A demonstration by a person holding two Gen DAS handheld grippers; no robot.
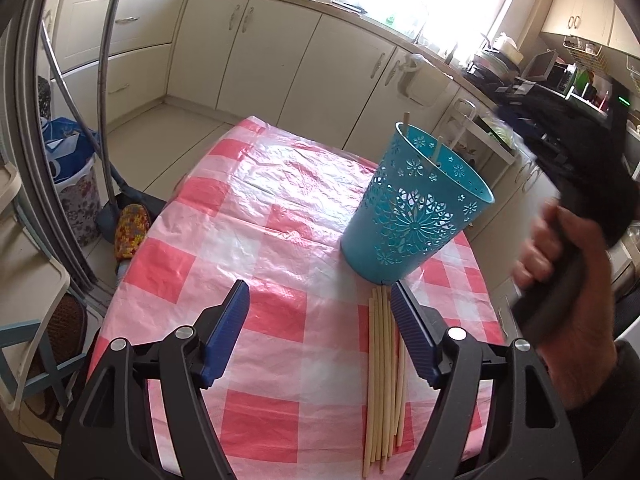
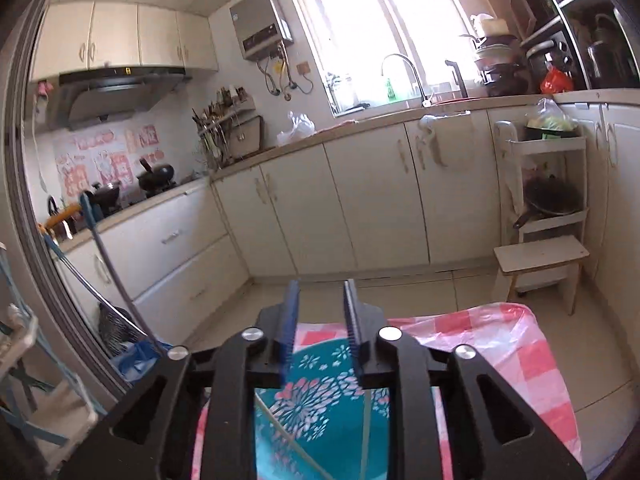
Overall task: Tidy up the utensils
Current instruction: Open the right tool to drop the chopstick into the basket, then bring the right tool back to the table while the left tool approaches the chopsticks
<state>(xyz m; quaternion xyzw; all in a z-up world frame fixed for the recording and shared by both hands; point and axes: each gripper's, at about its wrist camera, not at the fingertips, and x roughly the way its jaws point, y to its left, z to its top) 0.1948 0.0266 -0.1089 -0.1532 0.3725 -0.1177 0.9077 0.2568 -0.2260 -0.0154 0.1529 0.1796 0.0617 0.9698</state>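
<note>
The left gripper (image 1: 320, 300), black-framed with ribbed blue pads, hangs over a table covered in a pink-and-white checked plastic cloth (image 1: 256, 216), its jaws spread wide with nothing between them. Just inside its right-hand finger (image 1: 408, 320), a bundle of pale wooden chopsticks (image 1: 384, 376) lies flat on the cloth, running lengthwise back toward the camera; the far tips sit close beside that finger's pad, and whether they touch it cannot be told. Directly ahead of that same finger stands a teal metal cup with punched-out flower patterns (image 1: 412, 216), upright on the cloth, with two chopstick ends (image 1: 406, 120) poking above its far rim. To the right of the left gripper, a person's hand (image 1: 560, 280) grips the dark handle of the other tool, blurred.

The right gripper (image 2: 320, 308), of the same black and blue build, is held above the teal cup (image 2: 320, 392), which shows below and behind its fingers, with thin pale sticks (image 2: 288, 440) leaning inside it. Its jaws stand partly apart, a narrow gap between the pads, and nothing is caught there. Beyond its fingertips lie the tiled floor and cream kitchen cabinets (image 2: 360, 200); the checked cloth (image 2: 520, 360) spreads to its right.
</note>
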